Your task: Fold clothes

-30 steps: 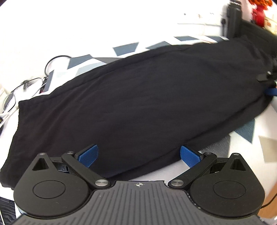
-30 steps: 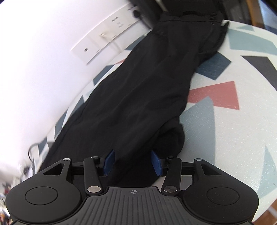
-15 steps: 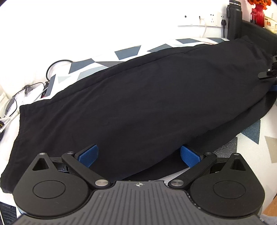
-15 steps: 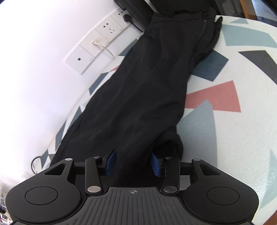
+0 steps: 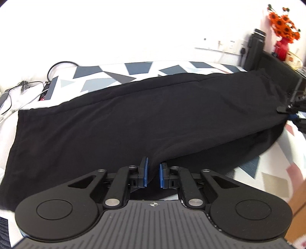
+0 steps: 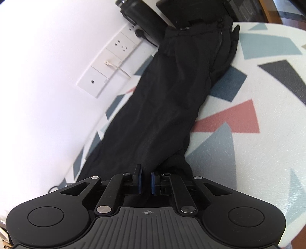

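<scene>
A white counter (image 5: 275,180) with a print of grey, dark blue and red triangles fills both views. Black trousers (image 5: 133,122) lie stretched along it, running from the left edge of the left wrist view to its right edge, and from the bottom centre of the right wrist view up to the top.

The left gripper (image 5: 153,173) sits at the bottom centre of its view. Its jaws are closing, and its blue pads (image 5: 145,172) pinch a raised fold of the trousers' near edge. The right gripper (image 6: 146,181) is at the bottom centre of its own view, jaws together on the trousers' end, with cloth bunched between its blue pads (image 6: 153,182). Part of it also shows at the right edge of the left wrist view.

Behind the counter is a bright white wall (image 6: 47,76). On it, sockets (image 6: 112,59) form a row in the upper left of the right wrist view, one with a black plug (image 6: 139,33). Cables (image 5: 28,86) lie in a tangle at the left of the left wrist view. In its upper right stand a black bottle (image 5: 256,47) and a red vase (image 5: 281,47) of orange flowers (image 5: 283,24). A dark object (image 6: 191,11) lies at the top of the right wrist view, touching the trousers' far end.
</scene>
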Demonstrator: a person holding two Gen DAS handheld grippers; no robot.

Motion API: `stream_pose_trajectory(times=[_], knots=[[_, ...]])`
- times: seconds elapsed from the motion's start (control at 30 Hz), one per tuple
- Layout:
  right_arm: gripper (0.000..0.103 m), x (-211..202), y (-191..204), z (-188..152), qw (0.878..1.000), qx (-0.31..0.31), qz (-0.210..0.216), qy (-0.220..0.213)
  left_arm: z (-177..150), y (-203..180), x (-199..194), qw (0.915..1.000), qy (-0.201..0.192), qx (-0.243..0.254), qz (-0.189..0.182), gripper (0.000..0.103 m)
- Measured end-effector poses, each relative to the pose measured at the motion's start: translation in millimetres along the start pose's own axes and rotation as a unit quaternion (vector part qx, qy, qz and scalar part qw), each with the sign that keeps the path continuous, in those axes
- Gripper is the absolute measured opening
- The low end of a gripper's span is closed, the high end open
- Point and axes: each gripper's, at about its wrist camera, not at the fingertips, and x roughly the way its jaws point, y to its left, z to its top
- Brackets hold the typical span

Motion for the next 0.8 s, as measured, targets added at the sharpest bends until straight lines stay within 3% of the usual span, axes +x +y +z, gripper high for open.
stream_pose_trajectory(times=[0.17, 0.23, 0.3, 0.33, 0.37, 0.5, 0.57, 0.63, 0.73, 0.8], knots=[[0.010, 5, -11, -4, 0.999, -0.020, -0.040, 0.029, -19, -7, 13, 0.9994, 0.029, 0.020, 0.005, 0.014], [0.020, 7, -17, -8, 0.997, -0.020, -0.059, 0.042, -20, -10, 14, 0.9991, 0.026, 0.029, 0.017, 0.020], [0.027, 2, -18, -12, 0.997, -0.024, -0.064, 0.038, -17, -14, 15, 0.9981, 0.036, 0.034, 0.038, 0.053], [0.031, 0, -17, -13, 0.997, -0.029, -0.069, 0.036, -16, -13, 14, 0.9976, 0.040, 0.027, 0.049, 0.088], [0.036, -3, -16, -14, 0.996, -0.035, -0.075, 0.034, -17, -9, 11, 0.9979, 0.039, 0.011, 0.051, 0.094], [0.037, -10, -11, -17, 0.994, -0.051, -0.087, 0.029, -22, 23, -13, 0.9947, 0.028, -0.096, 0.025, 0.094], [0.037, -16, -5, -18, 0.993, -0.062, -0.103, 0.019, -30, 47, -28, 0.9824, 0.020, -0.183, 0.034, 0.094], [0.043, -22, 7, -20, 0.991, -0.064, -0.115, 0.015, -43, 71, -41, 0.9608, 0.005, -0.272, 0.052, 0.094], [0.062, -24, 31, -28, 0.990, -0.090, -0.108, 0.009, -62, 99, -59, 0.9199, -0.023, -0.378, 0.103, 0.093], [0.083, -20, 52, -35, 0.985, -0.126, -0.120, -0.005, -73, 117, -60, 0.8949, -0.029, -0.429, 0.120, 0.093]])
